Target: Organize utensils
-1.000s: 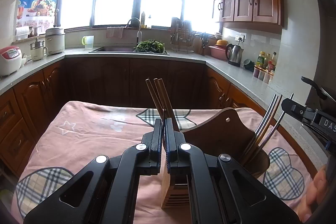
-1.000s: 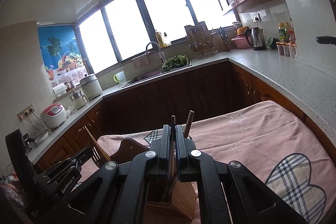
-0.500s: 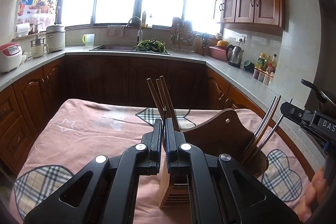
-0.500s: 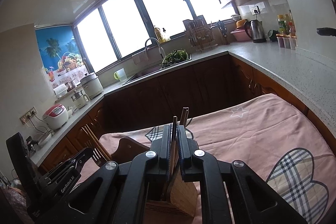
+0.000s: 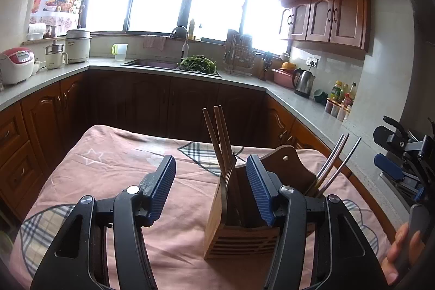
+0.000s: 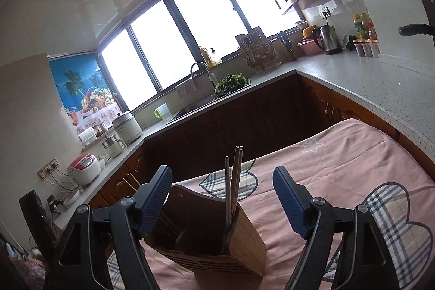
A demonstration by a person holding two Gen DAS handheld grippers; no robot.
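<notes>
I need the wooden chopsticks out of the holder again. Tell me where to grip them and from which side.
Grip the wooden chopsticks on their bare upper shafts, from above, jaws either side. They stand steeply, leaning a little, lower ends sunk in the wooden holder, so only the tops are free. The left gripper hangs open just before them.

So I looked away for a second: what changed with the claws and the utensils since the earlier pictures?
Both claws have just been opening. The left claw let go of the wooden chopsticks; the right claw let go of the metal chopsticks. Both sets now stand free in the wooden holder. The holder and the pink cloth stayed put.
</notes>
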